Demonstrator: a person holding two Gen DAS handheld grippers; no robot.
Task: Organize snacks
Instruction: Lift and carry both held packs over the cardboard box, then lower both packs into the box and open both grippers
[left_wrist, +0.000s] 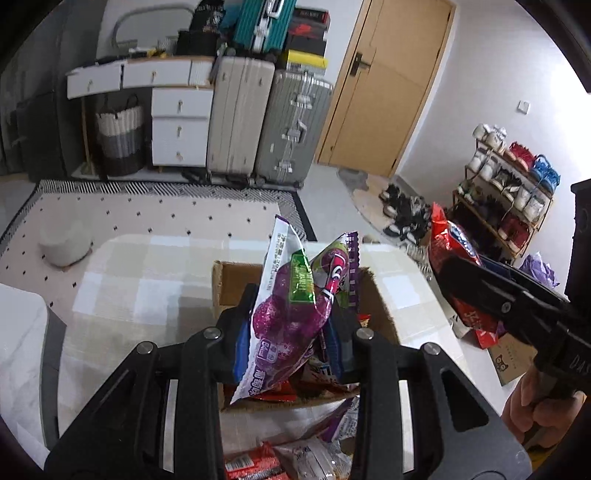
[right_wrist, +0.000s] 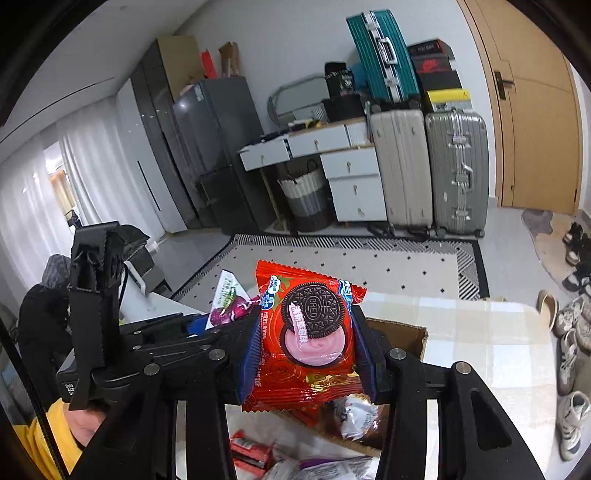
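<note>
Left wrist view: the left gripper is clamped on a purple pack, held right above the open box on the checked table. The right gripper is clamped on a red Oreo pack, beside the box and not yet over it. To do this well, I would lower each pack inside the box walls before letting go — one at a time, so they don't snag. Only the right wrist view shows the Oreo label; only the left shows snacks already lying in the box.
</note>
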